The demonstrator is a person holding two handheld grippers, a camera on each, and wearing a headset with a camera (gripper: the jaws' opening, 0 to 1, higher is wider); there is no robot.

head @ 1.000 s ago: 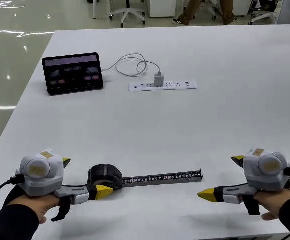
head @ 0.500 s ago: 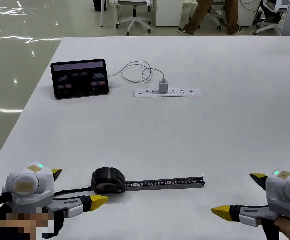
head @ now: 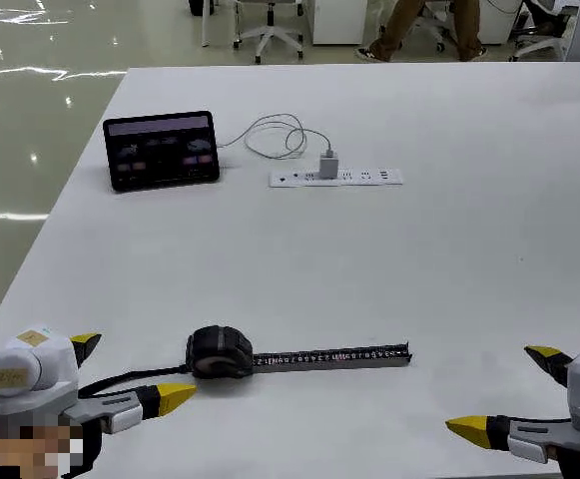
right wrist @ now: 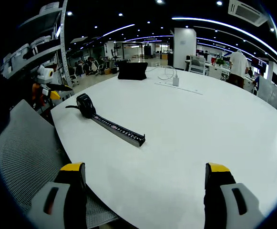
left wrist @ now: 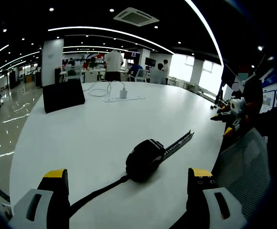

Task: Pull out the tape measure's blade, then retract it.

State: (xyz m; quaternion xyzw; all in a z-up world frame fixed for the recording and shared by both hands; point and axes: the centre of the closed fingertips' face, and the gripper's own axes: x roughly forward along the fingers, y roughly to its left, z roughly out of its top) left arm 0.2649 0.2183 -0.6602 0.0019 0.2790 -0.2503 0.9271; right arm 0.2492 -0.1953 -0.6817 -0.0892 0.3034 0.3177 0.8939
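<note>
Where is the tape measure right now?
In the head view the tape measure lies on the table just ahead of the left gripper, its blade stretched out to the right.

Bright overhead lighting, floor glare, fisheye-warped gripper views.

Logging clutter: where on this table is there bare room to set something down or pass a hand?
Bare: the wide band between the power strip and the tape measure, and the right side of the table past the blade tip. Crowded: the far left by the tablet and cable, and the near edge by the left tongs.
</note>
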